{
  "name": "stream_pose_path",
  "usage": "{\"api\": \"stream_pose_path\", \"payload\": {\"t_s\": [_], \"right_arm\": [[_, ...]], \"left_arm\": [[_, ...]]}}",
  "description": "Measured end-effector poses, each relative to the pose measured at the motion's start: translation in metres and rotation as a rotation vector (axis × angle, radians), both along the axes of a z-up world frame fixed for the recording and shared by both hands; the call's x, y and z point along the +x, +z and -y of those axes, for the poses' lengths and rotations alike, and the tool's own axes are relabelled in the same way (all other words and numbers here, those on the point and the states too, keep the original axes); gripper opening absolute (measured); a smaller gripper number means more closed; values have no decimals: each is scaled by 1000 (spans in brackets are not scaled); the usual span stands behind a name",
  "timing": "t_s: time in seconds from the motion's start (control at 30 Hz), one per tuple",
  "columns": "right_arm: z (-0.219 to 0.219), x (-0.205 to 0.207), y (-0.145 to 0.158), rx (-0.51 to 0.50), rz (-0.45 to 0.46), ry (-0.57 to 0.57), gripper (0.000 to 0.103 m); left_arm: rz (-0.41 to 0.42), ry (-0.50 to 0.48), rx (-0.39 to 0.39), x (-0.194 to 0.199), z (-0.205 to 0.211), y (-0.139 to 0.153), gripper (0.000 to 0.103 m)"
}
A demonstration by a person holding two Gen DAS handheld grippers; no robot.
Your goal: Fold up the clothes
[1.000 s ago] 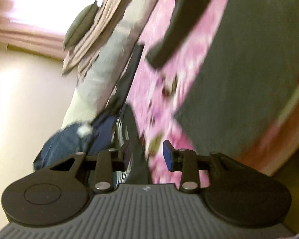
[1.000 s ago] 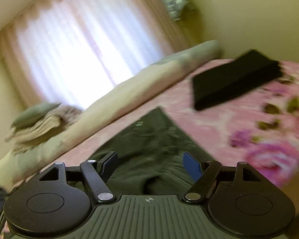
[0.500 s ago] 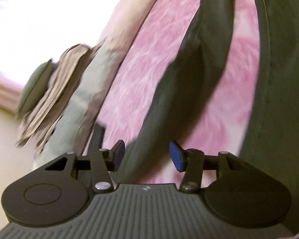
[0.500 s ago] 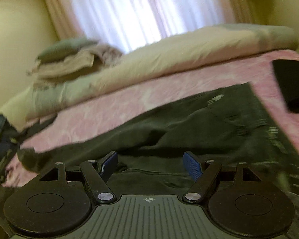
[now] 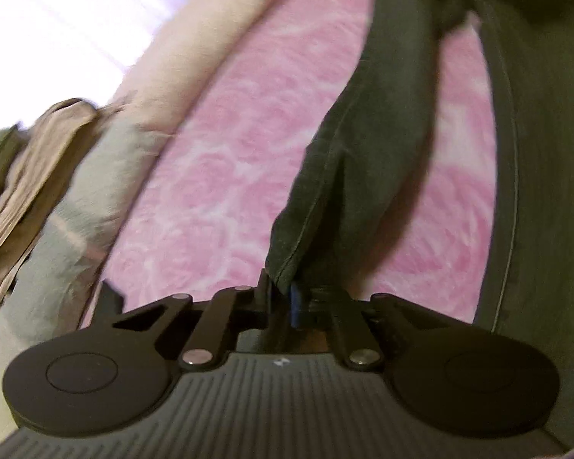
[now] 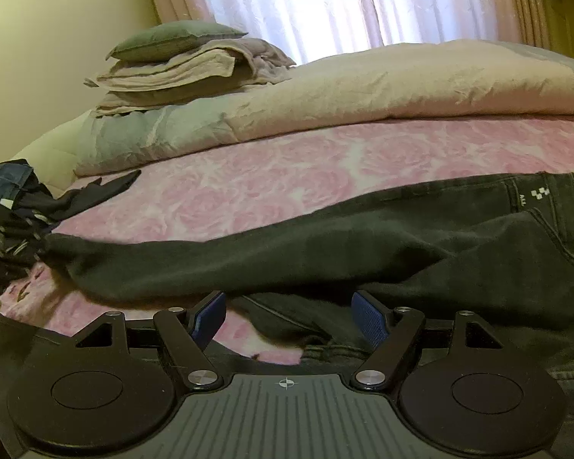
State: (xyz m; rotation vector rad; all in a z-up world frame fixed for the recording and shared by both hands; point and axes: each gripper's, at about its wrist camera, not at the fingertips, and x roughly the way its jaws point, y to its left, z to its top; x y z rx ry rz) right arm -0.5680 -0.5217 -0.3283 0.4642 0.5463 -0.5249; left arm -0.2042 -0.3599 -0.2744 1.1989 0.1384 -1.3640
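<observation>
Dark grey-black jeans (image 6: 382, 244) lie spread across the pink rose-patterned bed (image 6: 271, 176), legs running to the left. In the left wrist view one leg (image 5: 363, 145) stretches away from me and its hem is pinched between my left gripper (image 5: 281, 300), which is shut on it. The other leg (image 5: 547, 191) fills the right side. My right gripper (image 6: 289, 319) stands open just above the jeans' waist area, blue pads apart, nothing between them.
A rolled beige and grey quilt (image 6: 325, 103) runs along the far side of the bed, with folded blankets and a green pillow (image 6: 176, 38) stacked on it. A heap of dark clothes (image 6: 7, 214) lies at the left edge. Curtains (image 6: 344, 0) hang behind.
My left gripper moved down onto the jeans leg and shut on its hem. The right gripper swung left and lowered close over the jeans, staying open.
</observation>
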Motion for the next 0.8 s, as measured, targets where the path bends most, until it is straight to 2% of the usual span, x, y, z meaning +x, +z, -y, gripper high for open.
{"api": "stream_pose_path", "payload": {"t_s": [0.1,0.2,0.23,0.3,0.43,0.53,0.57,0.67,0.73,0.8], "right_arm": [[-1,-4,1,-1,-4,-15,76],[-1,-8,5,-17,5,-25,76],[-1,-8,7,-23,9,-30,76],[-1,-8,9,-32,13,-39,76],[-1,-5,8,-38,-7,-47,76],[-4,-3,6,-44,-19,-39,76],[-4,-1,5,-46,-21,-32,76],[-8,8,1,-51,-27,-9,76],[-11,16,-2,-53,-28,8,76],[-14,25,-4,-54,-31,29,76]], "left_arm": [[-37,80,-82,9,-4,37,8],[-2,178,-169,22,16,60,12],[20,209,-193,28,27,60,14],[99,262,-218,39,56,50,35],[338,279,-155,54,94,11,34],[380,292,-132,65,76,3,35],[372,299,-134,67,66,3,35],[251,278,-159,65,25,14,39],[154,183,-128,49,0,10,46],[98,100,-74,31,-18,-7,55]]}}
